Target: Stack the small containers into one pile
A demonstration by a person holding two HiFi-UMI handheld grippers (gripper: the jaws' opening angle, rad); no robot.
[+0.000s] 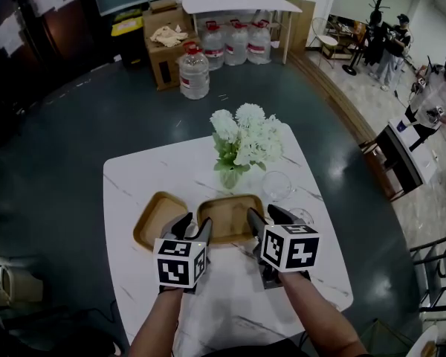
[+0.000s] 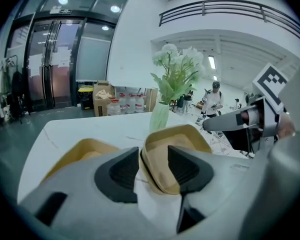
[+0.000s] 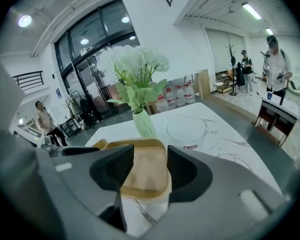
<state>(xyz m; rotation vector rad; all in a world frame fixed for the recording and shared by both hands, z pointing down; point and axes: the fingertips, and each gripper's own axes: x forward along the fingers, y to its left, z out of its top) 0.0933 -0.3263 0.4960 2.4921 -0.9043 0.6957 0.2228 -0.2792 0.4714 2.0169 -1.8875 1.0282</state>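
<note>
Two tan containers sit side by side on the white marble table (image 1: 208, 303), not yet stacked: the left container (image 1: 157, 218) and the right container (image 1: 230, 216), edges nearly touching.
- Behind them stands a green vase of white flowers (image 1: 241, 143), with a clear glass bowl (image 1: 276, 186) just to its right.
- Left gripper (image 1: 195, 222) is at the right container's near-left corner. Its jaws are spread wide, and the container's rim runs up through the gap without being clamped.
- Right gripper (image 1: 265, 214) is at the same container's near-right corner. Its jaws are also wide apart, with the container's near edge between the tips. It has hold of nothing.
- Both grippers hover low over the table, close to each other, and a bare forearm shows behind each one.
</note>
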